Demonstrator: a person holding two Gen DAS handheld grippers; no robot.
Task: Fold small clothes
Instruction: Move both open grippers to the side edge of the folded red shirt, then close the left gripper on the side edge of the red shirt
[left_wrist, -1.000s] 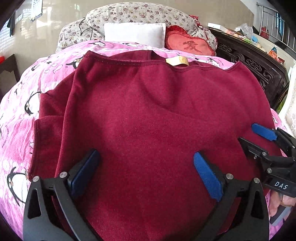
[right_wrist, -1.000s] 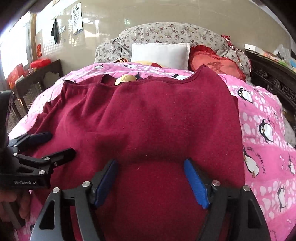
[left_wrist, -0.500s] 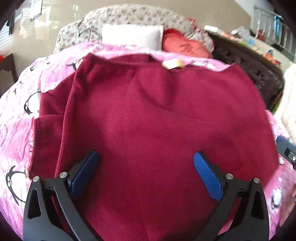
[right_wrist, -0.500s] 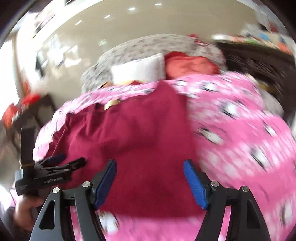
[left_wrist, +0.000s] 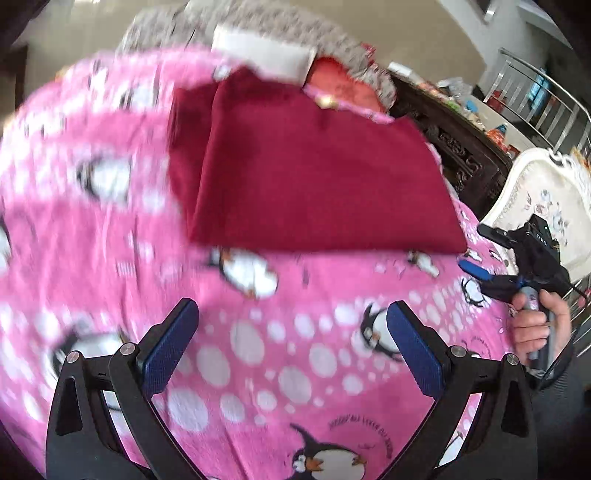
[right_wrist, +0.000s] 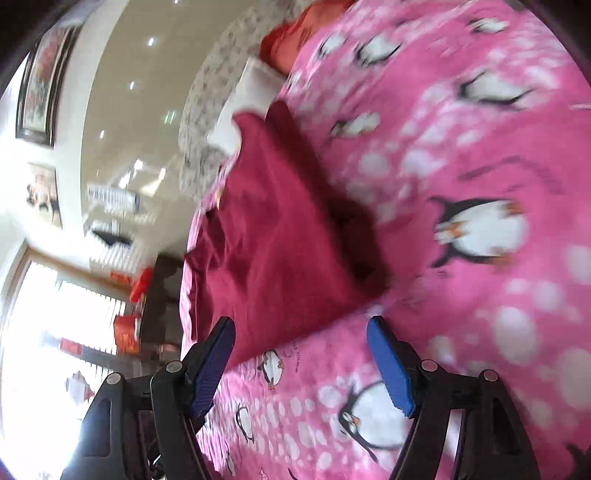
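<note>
On the pink penguin blanket (left_wrist: 110, 229), at the left of the left wrist view, we note bare bedding where a second ago dark red cloth filled the frame. The red garment (left_wrist: 314, 184) now lies farther off, toward the pillows (left_wrist: 266, 59), folded into a compact slab with a layered edge at its left; we judge one fold finished and both tools backed away. Its long axis runs left to right across the bed, the label end toward the pillows. The left gripper (left_wrist: 291, 350) stands wide, empty. Farther right, the right gripper (left_wrist: 484, 254), in a hand (left_wrist: 535, 328), also stands wide and carries nothing.
</note>
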